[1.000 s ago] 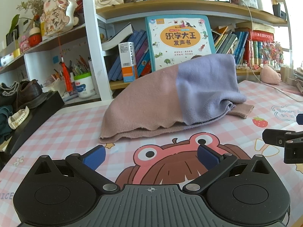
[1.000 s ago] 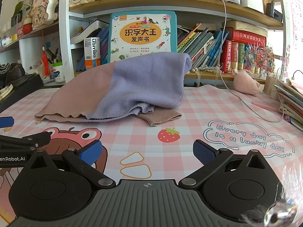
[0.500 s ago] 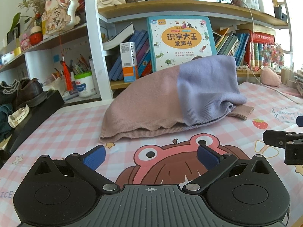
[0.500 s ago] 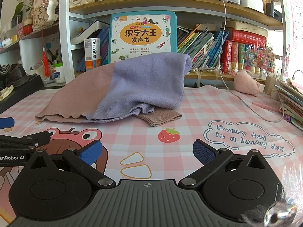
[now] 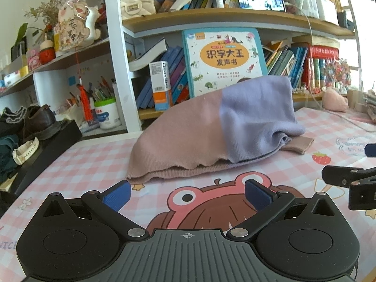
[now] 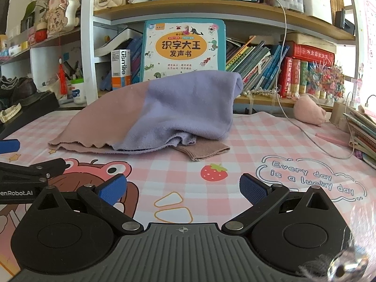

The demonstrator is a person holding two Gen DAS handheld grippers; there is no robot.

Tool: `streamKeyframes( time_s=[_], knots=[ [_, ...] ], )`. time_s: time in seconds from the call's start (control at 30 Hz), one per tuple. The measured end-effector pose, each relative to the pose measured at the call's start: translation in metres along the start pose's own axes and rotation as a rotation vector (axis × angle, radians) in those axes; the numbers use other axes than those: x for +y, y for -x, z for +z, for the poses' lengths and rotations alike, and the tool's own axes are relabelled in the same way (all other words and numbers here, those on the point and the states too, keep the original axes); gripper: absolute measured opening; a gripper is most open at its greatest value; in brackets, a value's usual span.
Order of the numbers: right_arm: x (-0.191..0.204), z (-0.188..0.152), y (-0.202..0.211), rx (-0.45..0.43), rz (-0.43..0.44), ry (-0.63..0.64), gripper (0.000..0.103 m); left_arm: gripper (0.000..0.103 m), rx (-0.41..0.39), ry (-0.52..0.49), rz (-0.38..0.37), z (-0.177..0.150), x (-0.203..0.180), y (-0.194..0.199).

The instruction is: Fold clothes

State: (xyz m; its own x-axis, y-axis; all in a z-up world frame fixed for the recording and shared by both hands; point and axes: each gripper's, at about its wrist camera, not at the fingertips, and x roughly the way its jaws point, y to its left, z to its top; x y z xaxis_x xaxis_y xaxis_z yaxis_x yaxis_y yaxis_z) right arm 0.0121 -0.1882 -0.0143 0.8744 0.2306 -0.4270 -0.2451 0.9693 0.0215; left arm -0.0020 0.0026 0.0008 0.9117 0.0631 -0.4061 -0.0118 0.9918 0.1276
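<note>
Here both tools [image 5: 186, 193] [image 6: 183, 189] gape short of the heaped sweater [image 5: 211, 127].

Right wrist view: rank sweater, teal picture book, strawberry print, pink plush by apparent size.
1. sweater
2. teal picture book, partly hidden behind it
3. pink plush and strawberry print look alike; the print is nearer, so no ranking.

Readable stuff: straight ahead of the right tool, the big teal-edged book [image 6: 184, 49] propped on the shelf says "识字大王 发声书" in an orange oval, and the white-and-orange box [image 6: 121, 69] just left of it reads "usmile" up its side. Closer in, off to the right of that tool, the pink checked table mat [image 6: 258, 141] has "Every day is a lucky day.." printed in a cloud outline [image 6: 310, 181]. The black arm of the left tool [image 6: 16, 191], poking in at the left edge, shows "enRobot.AI" with the start cut off.
</note>
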Motion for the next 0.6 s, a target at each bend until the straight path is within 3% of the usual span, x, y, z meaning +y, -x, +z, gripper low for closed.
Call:
streamKeyframes(
  time_s=[0.37, 0.6],
  knots=[
    [0.001, 0.0, 0.0, -0.002, 0.008, 0.003, 0.103, 0.103, 0.001, -0.024, -0.012, 0.001, -0.003, -0.001],
    [-0.001, 0.0, 0.0, 0.0, -0.006, -0.009, 0.103, 0.103, 0.0, 0.037, -0.003, 0.0, 0.007, 0.0]
  ],
)
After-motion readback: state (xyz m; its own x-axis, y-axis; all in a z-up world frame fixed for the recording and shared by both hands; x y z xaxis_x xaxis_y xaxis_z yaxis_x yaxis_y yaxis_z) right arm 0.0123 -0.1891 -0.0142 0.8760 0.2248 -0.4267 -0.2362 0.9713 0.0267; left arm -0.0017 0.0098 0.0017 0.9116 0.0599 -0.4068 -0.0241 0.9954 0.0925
